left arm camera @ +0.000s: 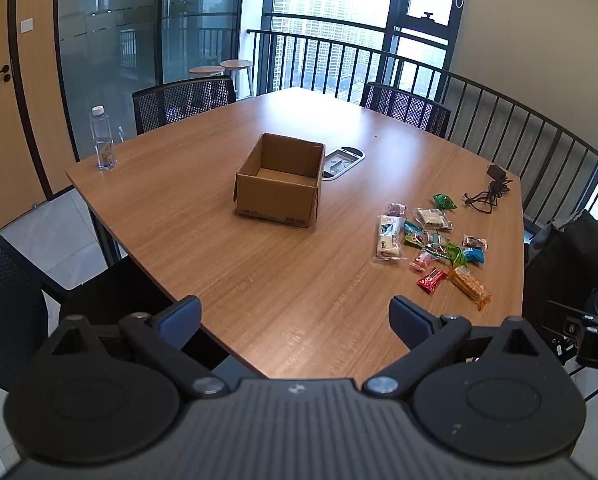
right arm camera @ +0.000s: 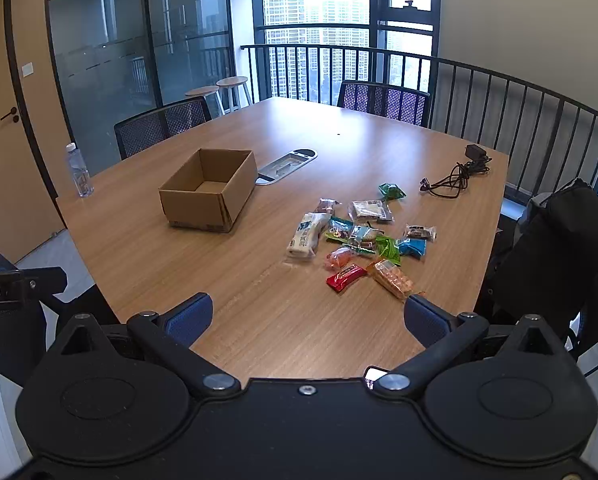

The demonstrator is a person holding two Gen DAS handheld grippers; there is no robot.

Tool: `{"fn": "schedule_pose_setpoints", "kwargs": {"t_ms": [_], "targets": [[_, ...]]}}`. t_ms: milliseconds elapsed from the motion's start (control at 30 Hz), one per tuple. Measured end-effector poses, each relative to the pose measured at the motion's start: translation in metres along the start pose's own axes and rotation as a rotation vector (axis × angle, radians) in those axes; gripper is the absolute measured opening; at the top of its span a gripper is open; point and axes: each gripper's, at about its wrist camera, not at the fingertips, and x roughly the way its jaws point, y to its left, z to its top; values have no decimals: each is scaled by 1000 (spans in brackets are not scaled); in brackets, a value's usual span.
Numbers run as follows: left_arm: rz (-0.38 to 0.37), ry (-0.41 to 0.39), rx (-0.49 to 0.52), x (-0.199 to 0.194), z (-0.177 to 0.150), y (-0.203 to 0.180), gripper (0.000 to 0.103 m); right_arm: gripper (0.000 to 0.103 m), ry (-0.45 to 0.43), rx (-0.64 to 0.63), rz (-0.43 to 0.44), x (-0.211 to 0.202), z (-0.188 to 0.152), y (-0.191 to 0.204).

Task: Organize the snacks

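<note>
An open, empty cardboard box (left arm camera: 279,184) stands mid-table; it also shows in the right wrist view (right arm camera: 209,192). Several wrapped snacks (left arm camera: 431,244) lie scattered to its right, among them a white pack (right arm camera: 307,234), a red bar (right arm camera: 345,278) and an orange pack (right arm camera: 393,280). My left gripper (left arm camera: 295,316) is open and empty, held above the table's near edge. My right gripper (right arm camera: 309,314) is open and empty, near the front edge, just short of the snacks.
A water bottle (left arm camera: 103,140) stands at the table's left corner. A black charger and cable (right arm camera: 455,174) lie at the far right. A cable port (right arm camera: 287,166) sits behind the box. Chairs surround the wooden table (left arm camera: 259,288); a black bag (right arm camera: 559,248) rests on the right one.
</note>
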Motion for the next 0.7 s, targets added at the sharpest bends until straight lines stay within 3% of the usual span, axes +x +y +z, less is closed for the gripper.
{"fn": "schedule_pose_setpoints", "kwargs": {"t_ms": [700], "targets": [[-3,-6,0,-4,1,-1,100,103,-1,-3,1,-2,-1,-1]]}}
